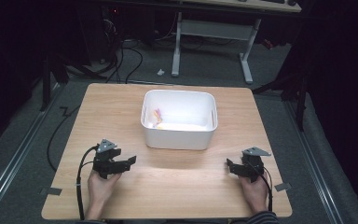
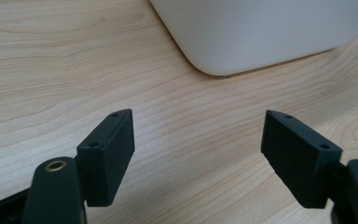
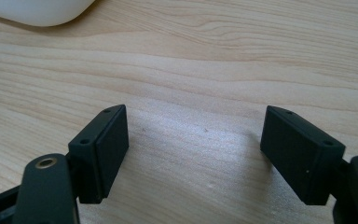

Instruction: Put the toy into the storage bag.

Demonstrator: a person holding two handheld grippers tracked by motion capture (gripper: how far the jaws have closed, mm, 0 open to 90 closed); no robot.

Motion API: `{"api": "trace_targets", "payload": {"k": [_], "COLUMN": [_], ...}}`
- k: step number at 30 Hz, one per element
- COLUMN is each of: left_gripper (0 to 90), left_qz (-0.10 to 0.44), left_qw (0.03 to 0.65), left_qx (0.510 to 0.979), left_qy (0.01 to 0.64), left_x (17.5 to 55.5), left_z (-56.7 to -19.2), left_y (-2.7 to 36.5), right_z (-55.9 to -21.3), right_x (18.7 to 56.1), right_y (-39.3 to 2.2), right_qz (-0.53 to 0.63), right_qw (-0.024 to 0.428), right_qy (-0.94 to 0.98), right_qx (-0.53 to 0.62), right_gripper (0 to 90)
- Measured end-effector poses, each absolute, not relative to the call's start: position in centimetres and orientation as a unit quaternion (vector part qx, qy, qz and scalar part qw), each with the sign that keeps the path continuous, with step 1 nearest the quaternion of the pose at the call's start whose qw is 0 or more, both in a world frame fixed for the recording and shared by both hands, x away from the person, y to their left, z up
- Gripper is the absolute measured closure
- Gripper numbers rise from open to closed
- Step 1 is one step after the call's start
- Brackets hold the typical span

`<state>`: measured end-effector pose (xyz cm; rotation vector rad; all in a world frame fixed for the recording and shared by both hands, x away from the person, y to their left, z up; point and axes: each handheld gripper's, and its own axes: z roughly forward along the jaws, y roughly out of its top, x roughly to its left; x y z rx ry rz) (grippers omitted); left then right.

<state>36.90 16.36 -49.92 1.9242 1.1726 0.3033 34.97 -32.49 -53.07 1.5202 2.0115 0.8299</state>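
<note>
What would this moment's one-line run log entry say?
left gripper: open, empty | right gripper: open, empty | white bin: mid-table, between grippers

white bin (image 1: 179, 135), upright, table (image 1: 121, 107) ctr, small items inside

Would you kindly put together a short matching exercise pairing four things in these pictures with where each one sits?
Things:
1. white bin
2. left gripper
3. right gripper
4. small colourful items

Places:
A. near edge of the wooden table, on the person's right side
B. inside the bin, against its left wall
C. middle of the table, toward the far edge
D. near edge of the table, on the person's left side

Pairs: 1-C, 2-D, 3-A, 4-B
</note>
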Motion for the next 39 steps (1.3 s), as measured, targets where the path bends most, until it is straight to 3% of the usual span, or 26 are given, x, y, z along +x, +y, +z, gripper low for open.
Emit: {"api": "trace_targets", "payload": {"k": [18,39], "left_gripper": [23.6,23.7], "left_qz": [0.111,0.137], "left_qw": [0.405,0.393], "left_qx": [0.78,0.791], "left_qy": [0.465,0.448], "left_x": [37.1,37.1], "left_z": [-52.3,-53.4], "left_y": [14.8,13.2], "right_z": [-53.1,-53.1], "right_x": [35.0,35.0], "right_y": [-32.5,-32.5], "right_qz": [0.303,0.303], "right_qw": [0.241,0.241], "right_qy": [0.736,0.736], "right_qx": [0.556,0.555], "right_gripper": [23.5,23.5]}}
